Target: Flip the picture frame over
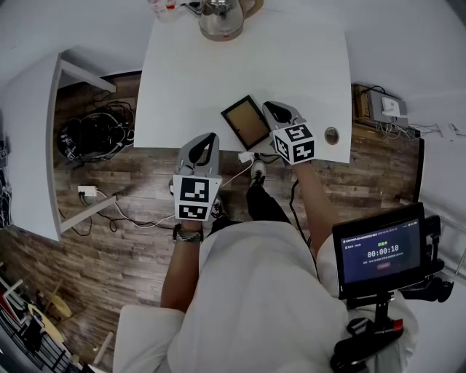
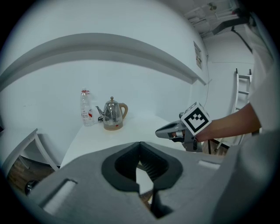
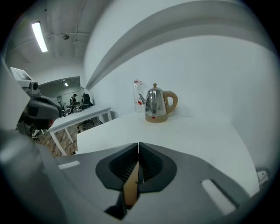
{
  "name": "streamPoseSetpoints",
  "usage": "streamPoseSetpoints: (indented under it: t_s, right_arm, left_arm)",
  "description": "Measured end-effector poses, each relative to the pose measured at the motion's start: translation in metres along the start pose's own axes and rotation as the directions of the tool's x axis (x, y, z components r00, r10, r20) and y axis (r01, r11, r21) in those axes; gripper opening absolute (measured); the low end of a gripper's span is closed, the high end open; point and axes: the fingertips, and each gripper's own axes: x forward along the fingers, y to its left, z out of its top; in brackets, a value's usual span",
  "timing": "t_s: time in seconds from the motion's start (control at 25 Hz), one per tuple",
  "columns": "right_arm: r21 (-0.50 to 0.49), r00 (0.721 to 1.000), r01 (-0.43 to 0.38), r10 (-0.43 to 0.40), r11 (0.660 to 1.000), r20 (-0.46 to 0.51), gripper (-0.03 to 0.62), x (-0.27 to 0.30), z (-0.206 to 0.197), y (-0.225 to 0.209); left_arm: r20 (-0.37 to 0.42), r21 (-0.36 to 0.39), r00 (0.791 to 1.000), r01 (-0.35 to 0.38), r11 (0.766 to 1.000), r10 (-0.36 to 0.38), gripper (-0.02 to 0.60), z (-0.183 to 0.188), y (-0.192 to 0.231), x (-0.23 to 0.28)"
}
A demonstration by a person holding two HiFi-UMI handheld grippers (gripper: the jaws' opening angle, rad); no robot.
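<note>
The picture frame (image 1: 246, 122), dark-rimmed with a brown panel, is at the near edge of the white table (image 1: 182, 87), and its right side looks raised. My right gripper (image 1: 271, 109) is shut on that right edge. In the right gripper view the frame (image 3: 131, 188) shows as a thin tan strip pinched between the closed jaws (image 3: 138, 146). My left gripper (image 1: 210, 138) hovers at the table's front edge, left of the frame, shut and holding nothing (image 2: 140, 144). From there the right gripper (image 2: 168, 131) shows over the table.
A steel kettle (image 1: 220, 18) and a plastic bottle (image 2: 85, 107) stand at the table's far edge. A round cable hole (image 1: 331, 135) is near the front right corner. Cables (image 1: 91, 135) lie on the wooden floor at left. A timer screen (image 1: 378, 251) stands at right.
</note>
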Motion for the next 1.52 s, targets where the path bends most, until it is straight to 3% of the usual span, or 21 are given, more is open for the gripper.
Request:
streamPoseSetpoints:
  t_s: [0.2, 0.44, 0.72, 1.12, 1.32, 1.52]
  right_arm:
    - [-0.017, 0.994, 0.051, -0.049, 0.999, 0.103, 0.003, -0.056, 0.047, 0.020]
    - [0.004, 0.957, 0.129, -0.126, 0.992, 0.263, 0.003, -0.150, 0.093, 0.052]
    - [-0.020, 0.917, 0.154, -0.135, 0.988, 0.375, 0.003, -0.180, 0.145, 0.057]
    - [-0.046, 0.851, 0.172, -0.125, 0.984, 0.510, 0.003, -0.222, 0.209, 0.066]
    - [-0.067, 0.832, 0.189, -0.123, 0.980, 0.540, 0.002, -0.251, 0.223, 0.074]
    - [-0.060, 0.823, 0.206, -0.140, 0.977, 0.550, 0.003, -0.265, 0.225, 0.072]
  left_arm:
    - [0.062, 0.018, 0.998, 0.002, 1.000, -0.003, 0.003, 0.021, -0.013, -0.026]
    - [0.184, 0.086, 0.983, -0.016, 0.996, 0.000, 0.003, 0.062, -0.032, -0.077]
    - [0.266, 0.158, 0.964, -0.041, 0.987, -0.002, 0.003, 0.118, -0.012, -0.075]
    - [0.387, 0.196, 0.922, -0.059, 0.979, -0.022, 0.003, 0.182, -0.005, -0.100]
    - [0.424, 0.235, 0.905, -0.066, 0.970, -0.041, 0.003, 0.204, -0.025, -0.118]
    - [0.430, 0.251, 0.902, -0.071, 0.965, -0.046, 0.003, 0.209, -0.033, -0.125]
